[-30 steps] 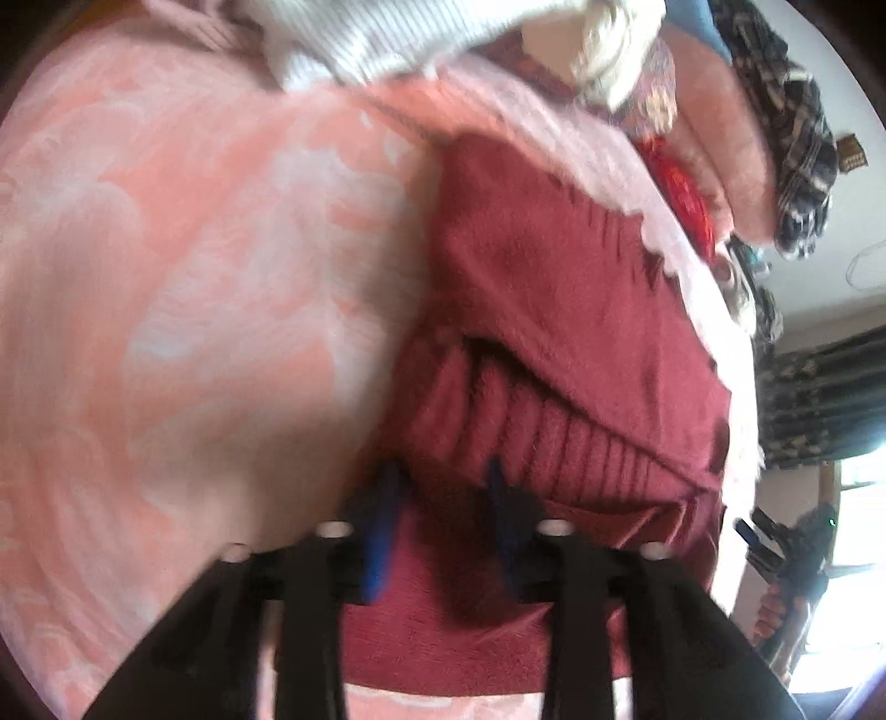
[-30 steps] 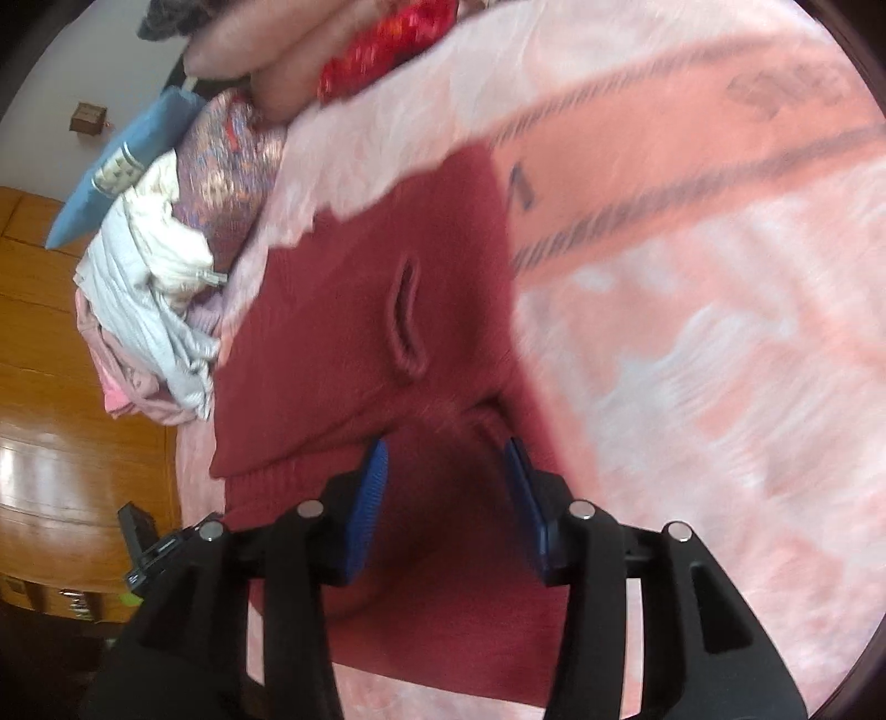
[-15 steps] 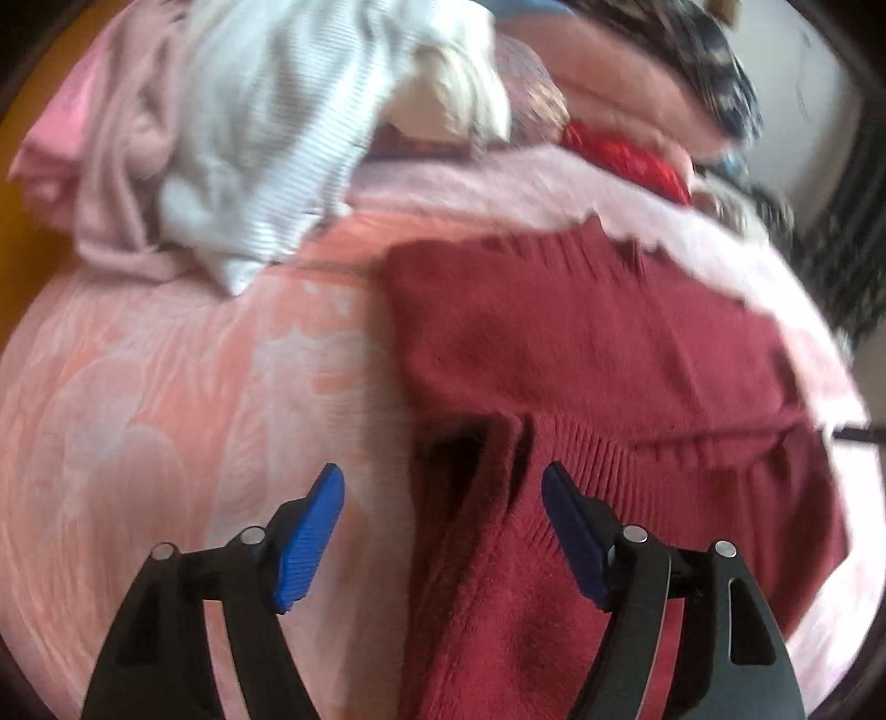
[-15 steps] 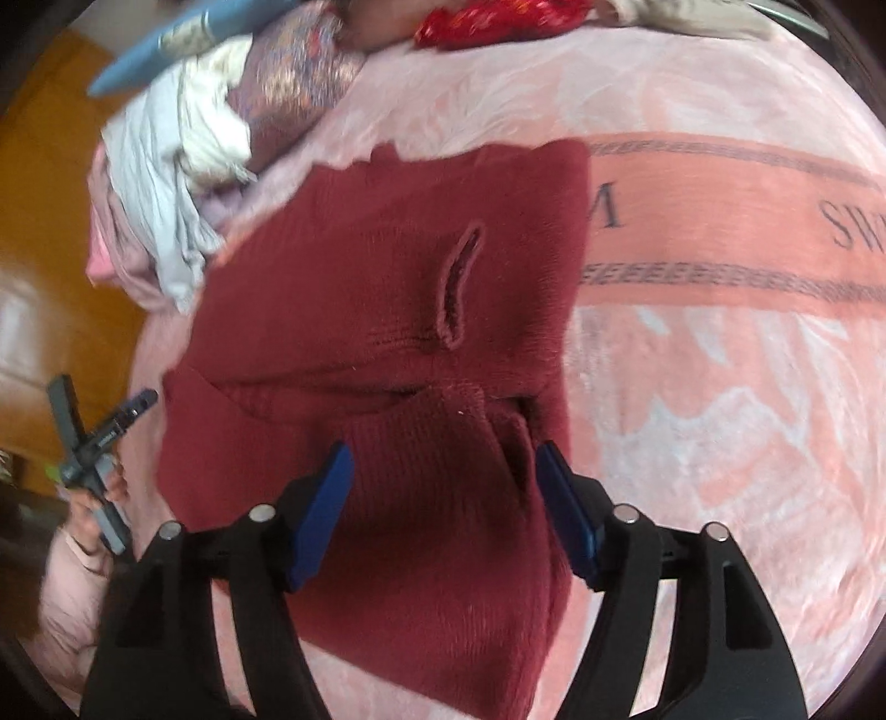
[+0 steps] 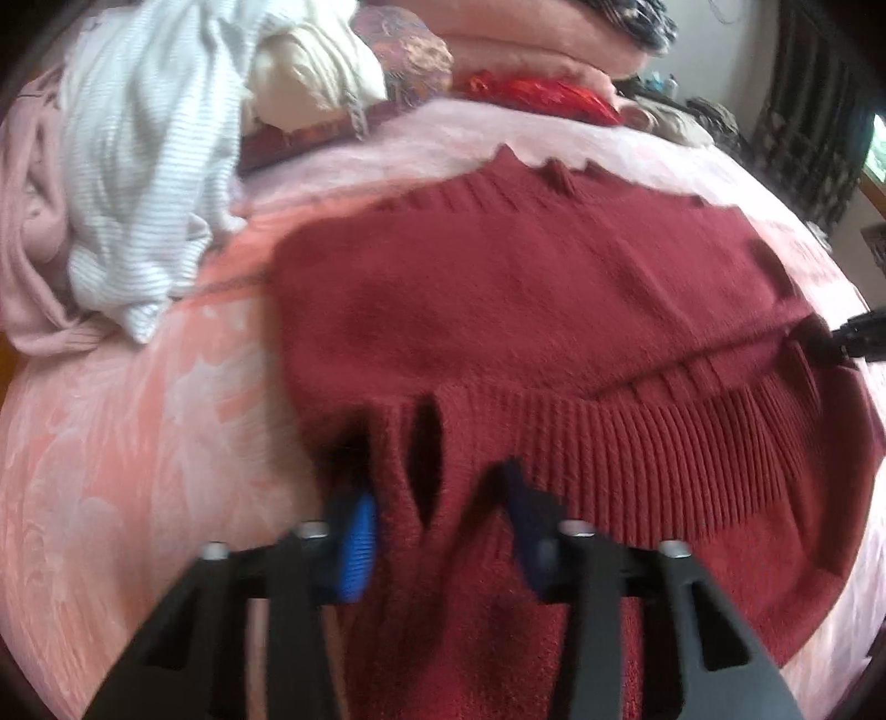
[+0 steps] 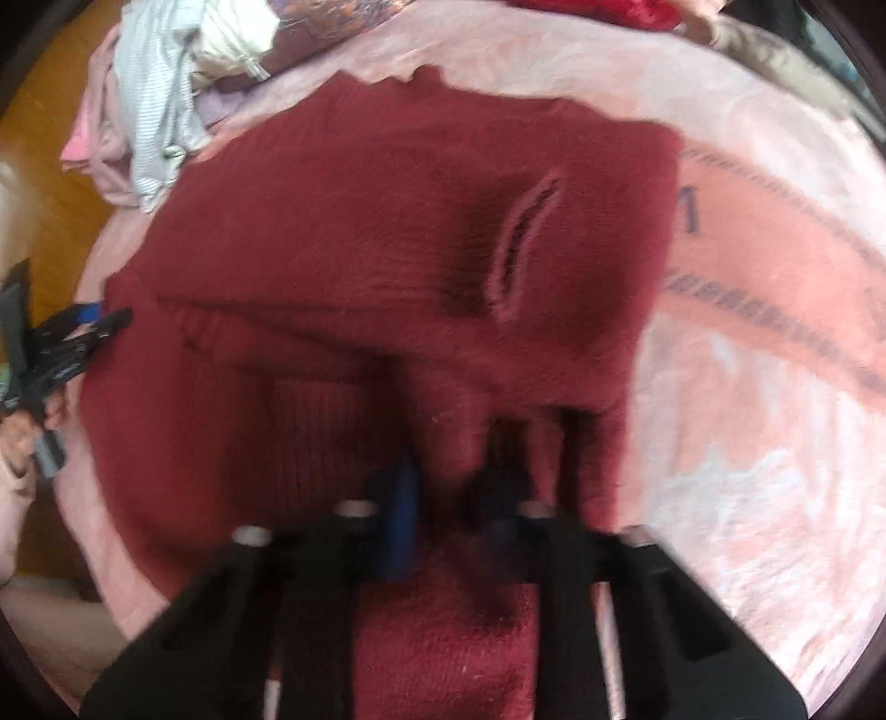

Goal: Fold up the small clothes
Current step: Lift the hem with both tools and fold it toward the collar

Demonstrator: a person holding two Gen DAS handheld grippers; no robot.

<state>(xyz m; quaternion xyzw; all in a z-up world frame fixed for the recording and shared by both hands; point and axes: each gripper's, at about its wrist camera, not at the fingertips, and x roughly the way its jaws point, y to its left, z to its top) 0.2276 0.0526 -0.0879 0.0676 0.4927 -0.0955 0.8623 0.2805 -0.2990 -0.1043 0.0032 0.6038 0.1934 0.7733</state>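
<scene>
Half a second ago both pairs of tongs stood spread over the folded edge of the maroon sweater; now the left tongs are closing with a bunched ridge of knit between the blue pads, and the right tongs are pressed nearly together, pinching a fold of the same edge; each hand thus seems to have a corner, so the next fold can probably be lifted and carried over. The sweater lies flat on the pink bed cover, just beside the heap of unfolded clothes; its ribbed band is already doubled over the body. Its long axis runs across the left wrist view, from one pair of tongs to the other; the far edge points toward the pillows; blur hides the finer contact.
</scene>
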